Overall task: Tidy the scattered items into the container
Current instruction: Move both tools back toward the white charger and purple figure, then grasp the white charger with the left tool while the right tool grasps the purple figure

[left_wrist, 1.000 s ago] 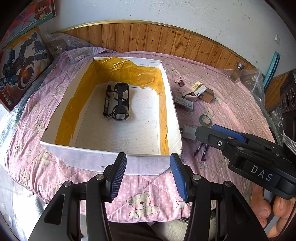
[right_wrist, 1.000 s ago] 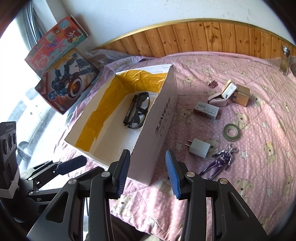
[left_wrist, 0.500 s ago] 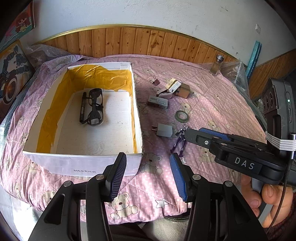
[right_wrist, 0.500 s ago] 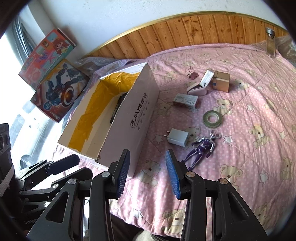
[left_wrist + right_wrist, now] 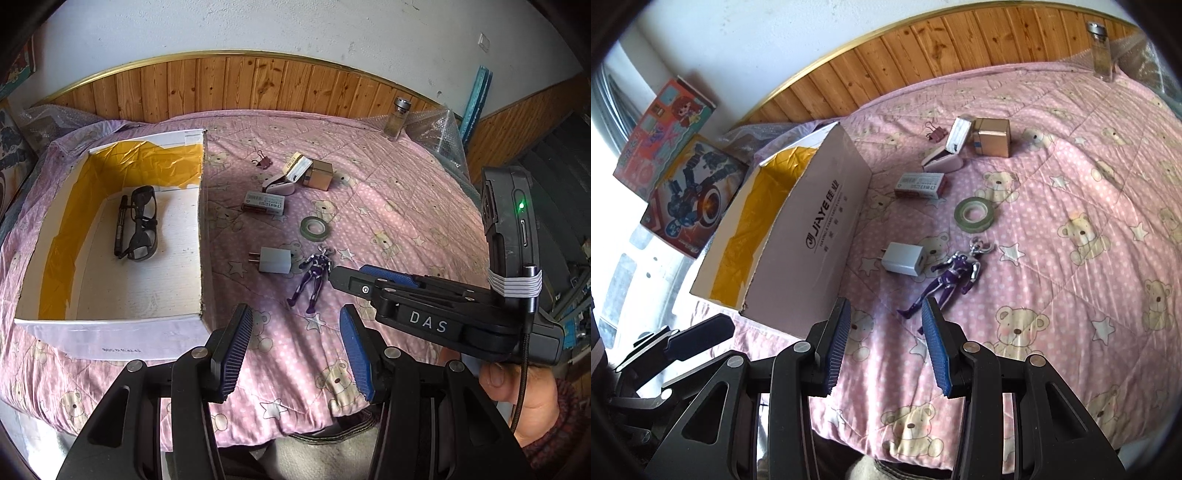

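Observation:
A white cardboard box [image 5: 201, 236] [image 5: 827, 236] with yellow lining sits at the left of the pink bed; dark glasses [image 5: 142, 221] and a black pen [image 5: 120, 225] lie inside it. To its right lie a purple figurine [image 5: 314, 275] [image 5: 951, 278], a white charger plug [image 5: 273, 259] [image 5: 903, 259], a green tape roll [image 5: 314, 229] [image 5: 973, 214], a small printed box [image 5: 264, 203] [image 5: 919, 184], a stapler [image 5: 282, 184], a brown cube box [image 5: 317, 175] [image 5: 991, 136] and a binder clip [image 5: 262, 161]. My left gripper [image 5: 295, 350] is open near the bed's front edge. My right gripper [image 5: 886, 343] is open just before the figurine's feet.
A glass jar [image 5: 397, 118] [image 5: 1102, 51] stands at the bed's far right by bubble wrap. Toy boxes [image 5: 679, 177] lean against the wall left of the container. Wood panelling runs behind the bed. A hand [image 5: 517, 402] holds the right gripper's handle.
Both grippers have swung right, away from the box and toward the scattered items. The right gripper now sits closer to the purple figurine. Both stay open.

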Available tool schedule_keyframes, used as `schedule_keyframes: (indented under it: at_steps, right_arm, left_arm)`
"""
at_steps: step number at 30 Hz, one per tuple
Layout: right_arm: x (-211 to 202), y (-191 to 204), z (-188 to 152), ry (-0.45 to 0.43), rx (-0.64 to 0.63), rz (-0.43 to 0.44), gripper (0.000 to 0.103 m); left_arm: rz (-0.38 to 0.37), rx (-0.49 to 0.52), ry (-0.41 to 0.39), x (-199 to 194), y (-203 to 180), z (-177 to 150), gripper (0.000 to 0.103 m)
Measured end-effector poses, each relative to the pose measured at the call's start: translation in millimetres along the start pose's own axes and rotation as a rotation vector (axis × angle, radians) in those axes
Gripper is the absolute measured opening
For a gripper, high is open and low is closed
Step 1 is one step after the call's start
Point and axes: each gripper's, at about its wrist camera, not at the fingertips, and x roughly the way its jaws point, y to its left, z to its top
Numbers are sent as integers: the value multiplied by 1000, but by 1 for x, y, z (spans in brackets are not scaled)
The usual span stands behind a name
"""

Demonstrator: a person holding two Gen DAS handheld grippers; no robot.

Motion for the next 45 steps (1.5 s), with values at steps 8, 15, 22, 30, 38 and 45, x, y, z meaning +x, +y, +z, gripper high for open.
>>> schedule_keyframes:
  at_steps: [8,15,22,30,38,45]
  right_arm:
    - [8,-32,-3,27,81,-4,43]
    - [29,-62,-3,69,197,40,45]
    - [54,-71,9,103,209,43,45]
    - [78,-81,21,140,178,-29,45]
    - [87,-87,29,164,145,-39,45]
    - [98,-71,31,178,72,-52,45]
  left_arm:
    - [-8,29,28,18,-20,6,57]
    - [-25,15,87,49,-19,13,58]
    - [-13,-18,162,99,-9,23,58]
    - [53,-68,184,147,18,39,58]
    - [86,-96,225,191,33,47,58]
    - [75,-47,204,203,38,52,53]
